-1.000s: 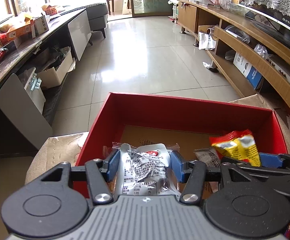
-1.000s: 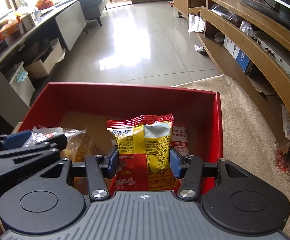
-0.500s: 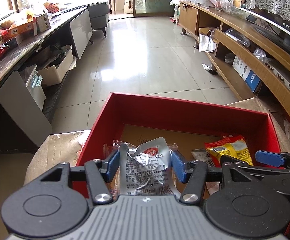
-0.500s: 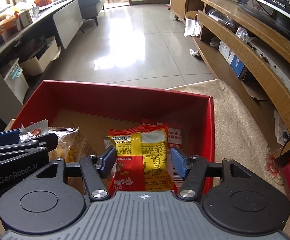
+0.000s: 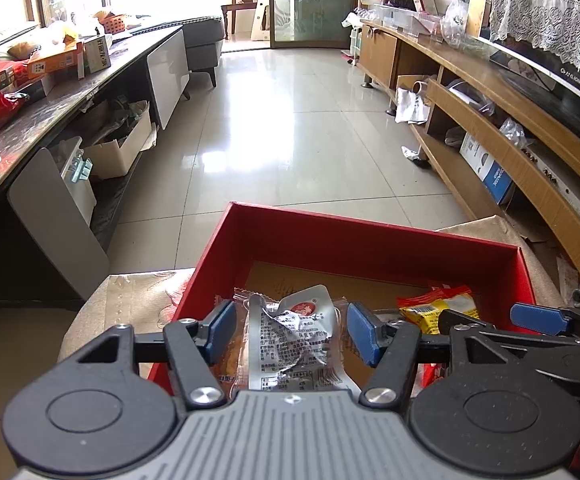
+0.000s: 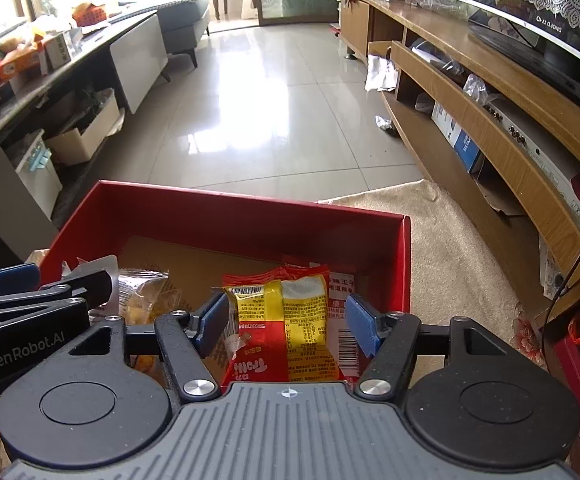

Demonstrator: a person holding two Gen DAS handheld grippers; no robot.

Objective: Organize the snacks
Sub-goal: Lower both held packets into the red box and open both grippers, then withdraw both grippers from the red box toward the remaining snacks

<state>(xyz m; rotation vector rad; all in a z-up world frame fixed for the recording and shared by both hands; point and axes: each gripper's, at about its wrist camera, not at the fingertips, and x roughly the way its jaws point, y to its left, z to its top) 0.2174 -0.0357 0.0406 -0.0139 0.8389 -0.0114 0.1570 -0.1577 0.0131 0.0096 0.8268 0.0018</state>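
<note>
Both claws, left claw (image 5: 292, 332) and right claw (image 6: 285, 322), have just been spreading off their packets, silver packet (image 5: 294, 344) and yellow packet (image 6: 285, 312); lifting carelessly could snag either from the red box (image 6: 249, 216).

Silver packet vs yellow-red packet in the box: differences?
The silver packet is crinkled foil with black print; the yellow-red packet is smoother and brightly coloured. Silver lies at the red box's left side, yellow-red at its right. Both lie in the box, unpressed between open blue pads.

FREE: bare cardboard floor at the far half of the red box (image 6: 225, 216), open from above | BLOCKED: silver pouch (image 5: 294, 344) and orange packet (image 6: 145, 296) fill near left, yellow-red packet (image 6: 285, 312) near right | SIDES: walls ring it | NEIGHBOUR: left tool (image 5: 290, 330) and right tool (image 6: 283, 320) crowd side by side
</note>
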